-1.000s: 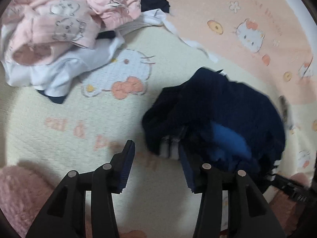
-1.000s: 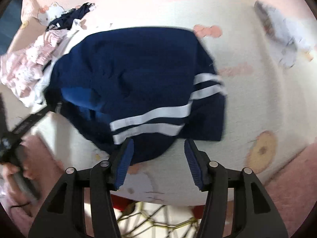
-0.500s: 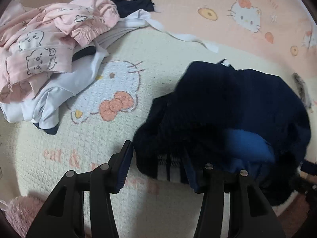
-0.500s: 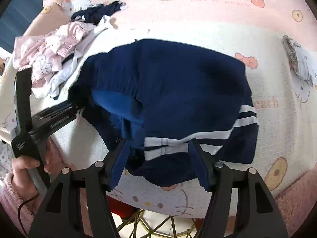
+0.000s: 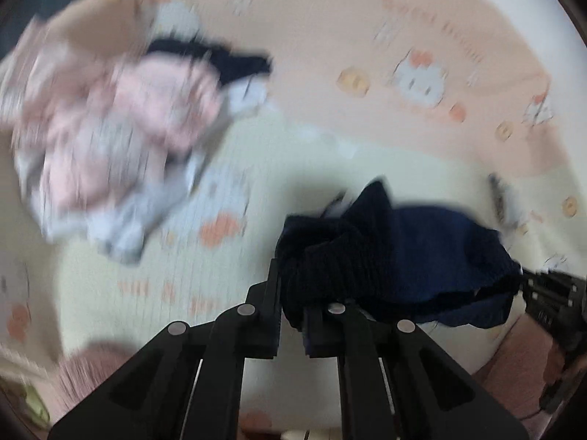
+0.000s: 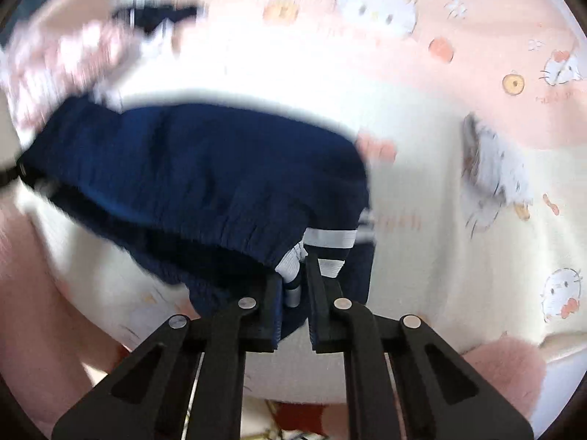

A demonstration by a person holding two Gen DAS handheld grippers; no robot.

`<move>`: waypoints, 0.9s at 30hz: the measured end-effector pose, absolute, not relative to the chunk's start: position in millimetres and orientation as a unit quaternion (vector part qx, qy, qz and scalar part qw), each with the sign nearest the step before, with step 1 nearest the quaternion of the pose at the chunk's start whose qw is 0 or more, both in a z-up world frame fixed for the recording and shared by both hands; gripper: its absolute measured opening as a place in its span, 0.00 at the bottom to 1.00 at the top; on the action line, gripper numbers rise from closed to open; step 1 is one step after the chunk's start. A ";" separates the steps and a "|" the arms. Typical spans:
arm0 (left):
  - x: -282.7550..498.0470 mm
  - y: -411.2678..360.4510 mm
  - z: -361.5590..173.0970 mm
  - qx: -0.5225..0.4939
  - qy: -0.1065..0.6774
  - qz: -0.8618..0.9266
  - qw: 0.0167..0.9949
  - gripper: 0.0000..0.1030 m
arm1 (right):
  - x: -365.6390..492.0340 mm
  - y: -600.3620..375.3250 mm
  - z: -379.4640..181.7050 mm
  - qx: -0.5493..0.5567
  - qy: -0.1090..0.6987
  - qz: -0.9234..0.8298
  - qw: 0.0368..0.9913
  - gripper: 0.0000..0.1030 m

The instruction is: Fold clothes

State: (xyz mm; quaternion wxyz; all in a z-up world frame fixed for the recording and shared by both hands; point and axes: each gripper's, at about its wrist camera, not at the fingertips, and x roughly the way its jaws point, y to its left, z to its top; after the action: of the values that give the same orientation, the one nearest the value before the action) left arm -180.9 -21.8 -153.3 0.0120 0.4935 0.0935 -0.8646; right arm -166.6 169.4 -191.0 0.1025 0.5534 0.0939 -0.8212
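Clamped at last: left gripper [image 5: 291, 302] fingers, spread half a second earlier, now pinching the navy shorts [image 5: 396, 253] low and right of centre; right gripper [image 6: 295, 293] likewise nipped onto the striped hem, garment lifted off the bed [image 6: 422, 190], ready for folding.

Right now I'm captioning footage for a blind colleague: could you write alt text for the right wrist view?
The right gripper is clamped on the white-striped edge of navy shorts, which stretch leftward above a cream and pink cartoon-cat blanket. A blurred pile of pink and white clothes lies at upper left.
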 end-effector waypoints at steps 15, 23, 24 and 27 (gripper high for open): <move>-201.7 -4.4 -91.0 0.447 0.047 -0.893 -0.018 0.08 | -178.8 198.6 -42.5 0.389 0.023 -0.917 0.084 0.08; -189.8 13.5 -243.6 0.596 0.041 -0.802 -0.008 0.09 | -146.4 207.4 -256.3 0.630 -0.026 -0.774 0.062 0.10; -187.9 13.7 -241.2 0.587 0.043 -0.808 -0.011 0.09 | -142.3 203.3 -259.8 0.636 -0.021 -0.769 0.068 0.12; -184.5 12.9 -231.1 0.562 0.055 -0.825 -0.020 0.10 | -135.8 183.1 -240.3 0.606 0.021 -0.789 0.101 0.33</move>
State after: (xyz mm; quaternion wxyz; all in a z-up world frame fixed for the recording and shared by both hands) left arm -184.5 12.9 -231.1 -0.0202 0.5619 0.0555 -0.8251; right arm -135.8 183.1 -240.3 0.1013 0.6057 0.0207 -0.7889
